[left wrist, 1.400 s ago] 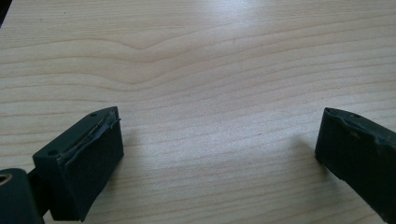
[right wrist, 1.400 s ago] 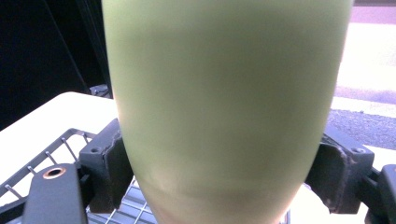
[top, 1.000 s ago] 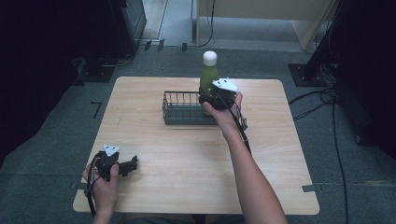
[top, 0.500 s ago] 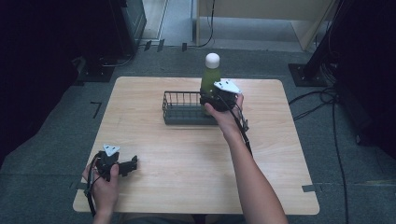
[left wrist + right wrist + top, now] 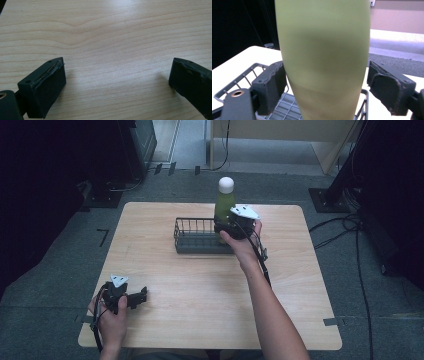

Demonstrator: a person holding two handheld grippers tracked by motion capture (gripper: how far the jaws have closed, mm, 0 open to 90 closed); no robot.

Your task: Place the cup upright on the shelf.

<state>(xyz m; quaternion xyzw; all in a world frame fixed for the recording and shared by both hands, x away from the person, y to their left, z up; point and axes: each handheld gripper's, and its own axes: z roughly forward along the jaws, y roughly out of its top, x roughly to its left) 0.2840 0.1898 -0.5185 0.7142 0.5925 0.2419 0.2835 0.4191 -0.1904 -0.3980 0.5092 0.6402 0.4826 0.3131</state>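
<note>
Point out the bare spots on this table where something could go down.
Free: the wide strip of table between basket and left claw, and the near right corner beside the forearm. Crowded: the basket's right end, with bottle and right claw.

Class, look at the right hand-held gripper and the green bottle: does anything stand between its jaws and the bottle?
Nothing visible does. The bottle sits directly between the jaws of the right hand-held gripper, at the right end of the wire basket. The left jaw is against it; a narrow gap shows at the right jaw.
</note>
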